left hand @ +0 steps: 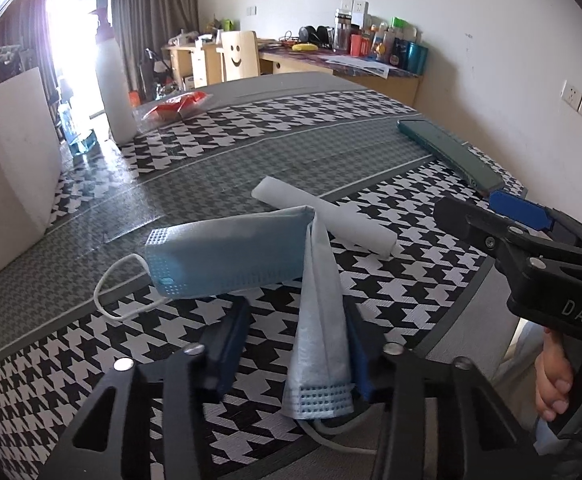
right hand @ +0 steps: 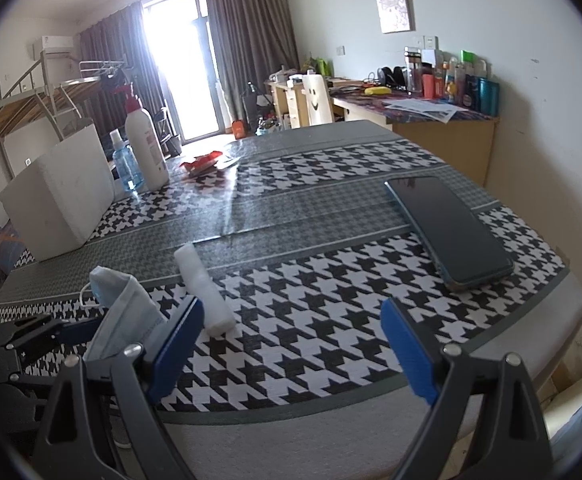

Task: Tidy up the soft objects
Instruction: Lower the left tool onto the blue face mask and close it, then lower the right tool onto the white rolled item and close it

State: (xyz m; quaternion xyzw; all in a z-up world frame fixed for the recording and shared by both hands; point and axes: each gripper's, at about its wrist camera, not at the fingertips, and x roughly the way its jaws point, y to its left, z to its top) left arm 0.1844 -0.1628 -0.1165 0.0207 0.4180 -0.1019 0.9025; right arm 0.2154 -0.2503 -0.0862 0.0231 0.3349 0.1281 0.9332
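Light blue pleated surgical face mask (left hand: 251, 256) sits at the near table edge, folded into an L, one end lying against the right blue pad of the left gripper (left hand: 297, 344), whose jaws stand apart, not clamped. White rolled gauze cloth (left hand: 323, 220) lies just behind the mask. Right gripper (right hand: 291, 344) spread wide, grasping nothing, over the black-and-white houndstooth tablecloth (right hand: 311, 320). Dark green smartphone (right hand: 451, 228) lies to the right; white foam box (right hand: 59, 204), white pump bottle (right hand: 145, 148) and red wrapper (right hand: 201, 162) sit at the far left. Right view alone shows a metal bunk bed (right hand: 31, 104); left view alone shows the hand (left hand: 553, 376) on the right gripper's grip.
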